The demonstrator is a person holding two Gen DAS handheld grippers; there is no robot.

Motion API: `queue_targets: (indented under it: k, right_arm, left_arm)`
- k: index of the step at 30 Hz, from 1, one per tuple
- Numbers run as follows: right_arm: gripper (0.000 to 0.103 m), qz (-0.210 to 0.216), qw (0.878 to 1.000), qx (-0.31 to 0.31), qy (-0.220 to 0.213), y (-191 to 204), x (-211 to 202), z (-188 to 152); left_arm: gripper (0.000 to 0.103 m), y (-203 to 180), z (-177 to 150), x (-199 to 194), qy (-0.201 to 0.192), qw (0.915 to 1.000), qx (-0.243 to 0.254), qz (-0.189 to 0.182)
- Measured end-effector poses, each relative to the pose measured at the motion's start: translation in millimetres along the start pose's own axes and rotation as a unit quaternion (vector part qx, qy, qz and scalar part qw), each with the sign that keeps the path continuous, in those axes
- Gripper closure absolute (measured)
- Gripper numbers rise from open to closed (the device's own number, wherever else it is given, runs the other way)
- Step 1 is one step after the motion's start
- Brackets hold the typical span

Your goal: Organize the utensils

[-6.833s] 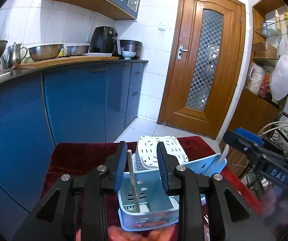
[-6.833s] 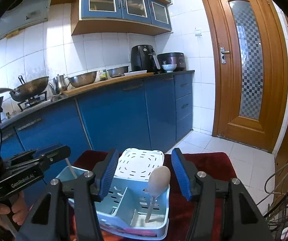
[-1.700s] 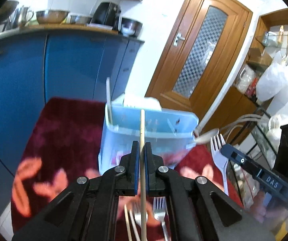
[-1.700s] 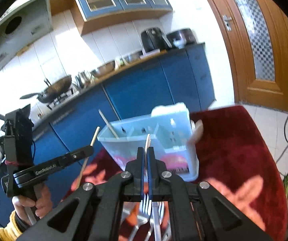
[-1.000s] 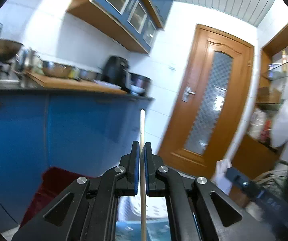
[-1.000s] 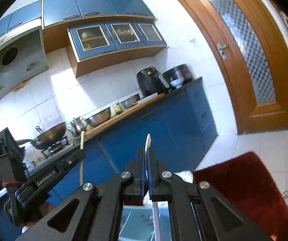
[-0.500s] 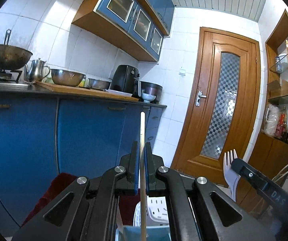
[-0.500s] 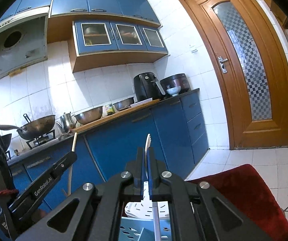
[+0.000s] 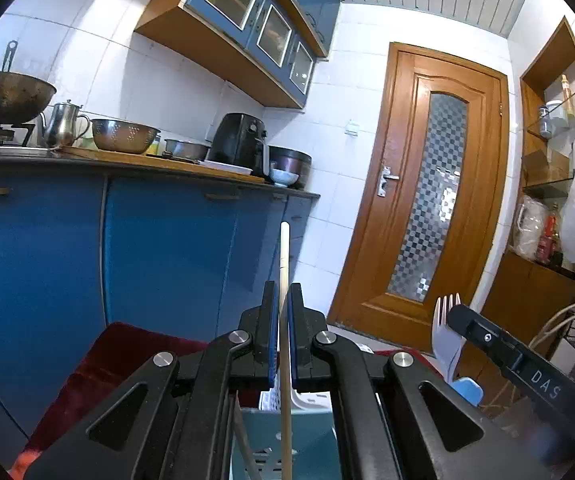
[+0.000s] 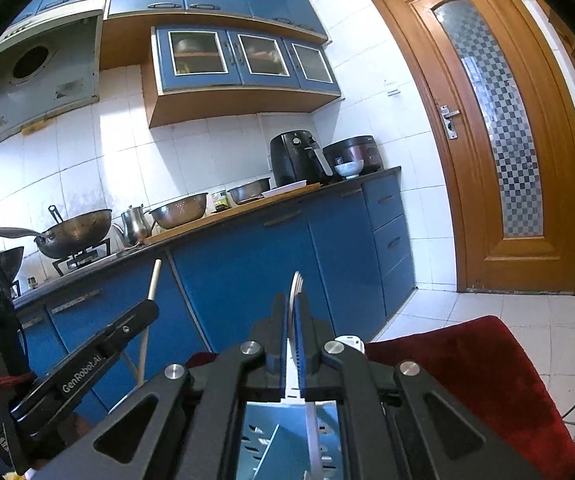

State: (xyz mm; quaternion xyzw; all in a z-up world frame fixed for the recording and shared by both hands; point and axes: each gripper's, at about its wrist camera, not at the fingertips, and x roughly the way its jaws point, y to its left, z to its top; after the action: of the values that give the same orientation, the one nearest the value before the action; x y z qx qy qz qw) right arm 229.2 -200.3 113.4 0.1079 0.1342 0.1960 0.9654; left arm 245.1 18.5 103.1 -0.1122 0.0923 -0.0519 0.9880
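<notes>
Standing upright, chopstick (image 9: 284, 264) and fork (image 10: 296, 284) point up from clamped grippers.

A pale, matt wooden chopstick (image 9: 284, 264) stands pinched in the left tongs (image 9: 283, 312) — matt black plastic arms with blue rubbery pads and bright metal pivot screws. The right tongs (image 10: 294, 312), of the same make, clamp a smooth white plastic fork (image 10: 296, 284). Below, a light-blue plastic caddy (image 10: 287, 436) with slotted walls sits on plush dark-red cloth (image 10: 467, 368) — beyond, glossy blue cabinet fronts (image 10: 247, 276) and a varnished wooden door (image 9: 427, 184).
</notes>
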Motion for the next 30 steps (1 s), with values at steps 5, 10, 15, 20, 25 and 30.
queue_targets:
  k: [5, 10, 15, 20, 25, 30]
  right_arm:
    - [0.080, 0.006, 1.000, 0.009, 0.003, 3, -7, 2]
    - [0.079, 0.009, 1.000, 0.010, 0.002, 8, -19, 8]
    - [0.079, 0.009, 1.000, 0.017, 0.008, 10, -32, 11]
    - [0.079, 0.008, 1.000, 0.023, 0.012, 10, -50, 13]
    - [0.079, -0.001, 0.999, 0.020, 0.026, 13, -70, 11]
    - [0.079, -0.003, 0.999, 0.023, 0.033, 11, -92, 4]
  left_arm:
    - [0.097, -6, -3, -6, 0.018, 0.9997, 0.014, -0.006]
    - [0.085, -9, -1, -18, 0.026, 0.9995, 0.015, -0.005]
    - [0.085, -10, 4, -32, 0.032, 0.9993, 0.016, -0.007]
    - [0.085, -10, 10, -51, 0.041, 0.9989, 0.022, -0.009]
    - [0.085, -6, 13, -69, 0.066, 0.9974, 0.026, -0.013]
    - [0.085, -2, 6, -83, 0.100, 0.9944, 0.026, -0.022]
